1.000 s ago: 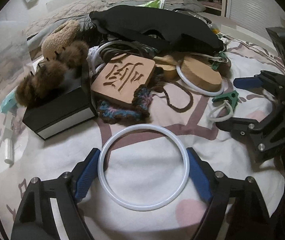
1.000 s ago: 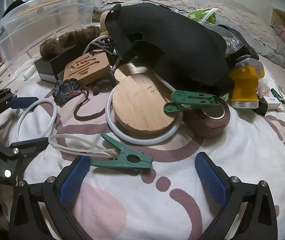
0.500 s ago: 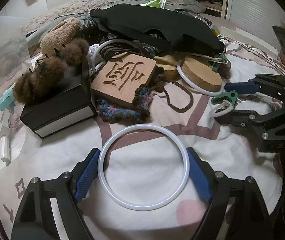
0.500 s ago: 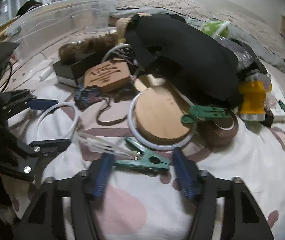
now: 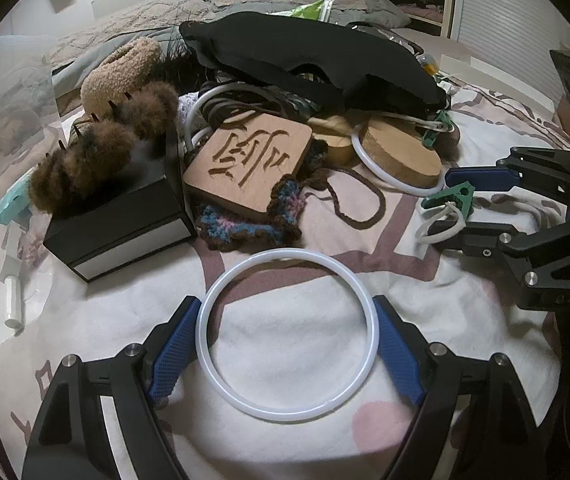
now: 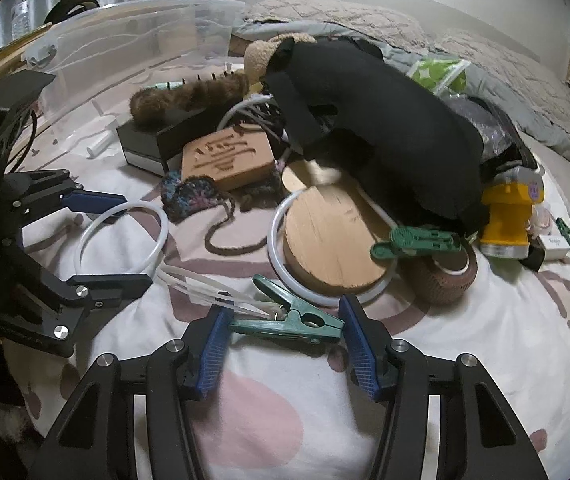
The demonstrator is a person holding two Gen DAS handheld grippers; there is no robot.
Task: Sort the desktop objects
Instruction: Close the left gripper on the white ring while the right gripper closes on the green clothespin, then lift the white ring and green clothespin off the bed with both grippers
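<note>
Nearest in the left wrist view, the left tool (image 5: 285, 344) spans a white ring (image 5: 285, 334) lying flat on the blanket (image 5: 465, 320). Both blue pads touch the ring's outer rim on opposite sides, so I read it as a grip across the ring's full width, which would explain jaws that wide.

In the right wrist view, the right tool (image 6: 285, 340) brackets a green clip (image 6: 289, 322) that lies on its side on the blanket. Its jaws have just been closing with the clip between them. The right pad meets the clip's nose and the left pad sits at its tail, so it looks clenched on the clip end to end. A clear loop (image 6: 209, 292) threaded through the clip trails toward the ring.

Just beyond, a wooden disc (image 6: 333, 240) sits inside a second white ring (image 6: 285, 264), with another green clip (image 6: 417, 242) resting over a tape roll (image 6: 445, 276). Farther back are a carved wooden block (image 6: 229, 158), a crocheted piece (image 6: 189, 194), a black box (image 6: 153, 142) topped by a furry hair claw (image 6: 189, 98), and a black garment (image 6: 373, 136). A clear bin (image 6: 133, 40) stands at the far left, a likely destination for sorted things.
</note>
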